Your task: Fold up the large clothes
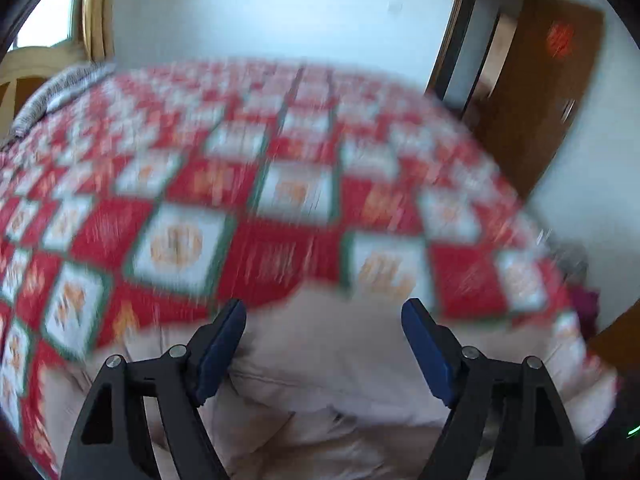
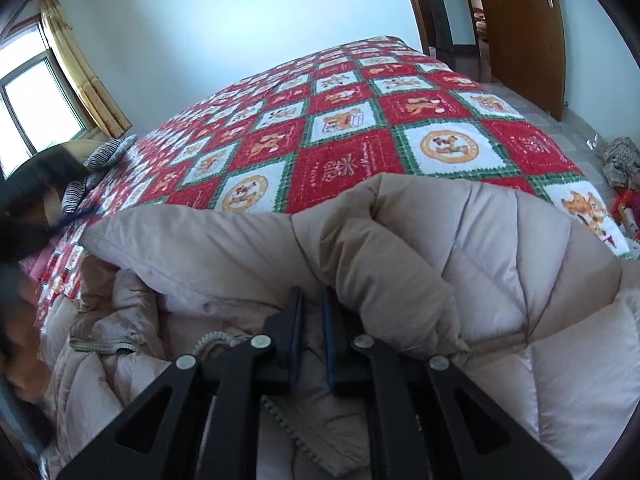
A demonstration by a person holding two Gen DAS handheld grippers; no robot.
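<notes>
Right claw [image 2: 312, 300] nearly closed on beige coat [image 2: 440, 248], left claw [image 1: 324, 312] wide, checked quilt [image 2: 340, 160] beyond

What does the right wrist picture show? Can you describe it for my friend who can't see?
The right gripper, its fingers nearly together, pinches a fold of a puffy beige coat lying on a bed. The red, white and green quilt stretches away behind it, with a window at left and a brown door at right.

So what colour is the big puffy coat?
Beige puffy quilted coat; clearest in the right wrist view.
</notes>
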